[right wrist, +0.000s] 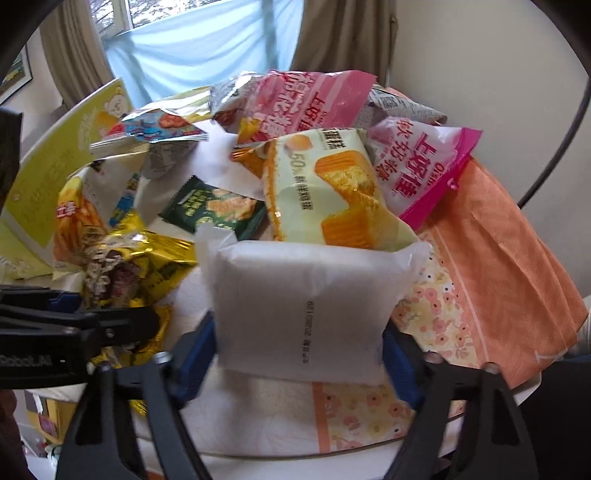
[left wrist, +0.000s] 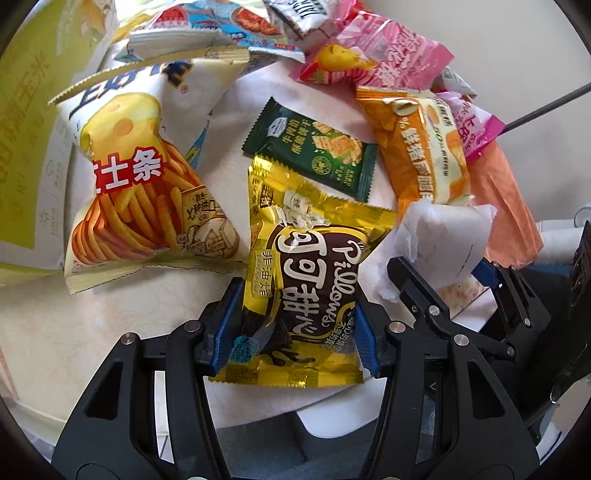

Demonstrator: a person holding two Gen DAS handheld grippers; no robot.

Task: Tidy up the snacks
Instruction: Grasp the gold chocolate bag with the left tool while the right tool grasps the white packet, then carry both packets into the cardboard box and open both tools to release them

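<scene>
My left gripper [left wrist: 295, 328] is shut on a gold and brown Pillows snack bag [left wrist: 306, 280], its blue pads pinching the bag's lower half just above the table. My right gripper [right wrist: 299, 343] is shut on a white plain-backed snack packet [right wrist: 306, 306]; that packet and gripper also show in the left wrist view [left wrist: 443, 236] at the right. The gold bag shows at the left of the right wrist view [right wrist: 122, 258], with the left gripper's black body in front of it. Both held bags sit at the near side of a heap of snacks.
On the round white table [left wrist: 48, 325] lie a cheese-stick bag [left wrist: 147, 177], a green cracker packet [left wrist: 314, 151], an orange cake packet [right wrist: 332, 192], pink bags [right wrist: 424, 166] and a blue-red bag [left wrist: 221, 22]. An orange floral cloth [right wrist: 498, 251] lies right, a yellow-green box [right wrist: 55, 166] left.
</scene>
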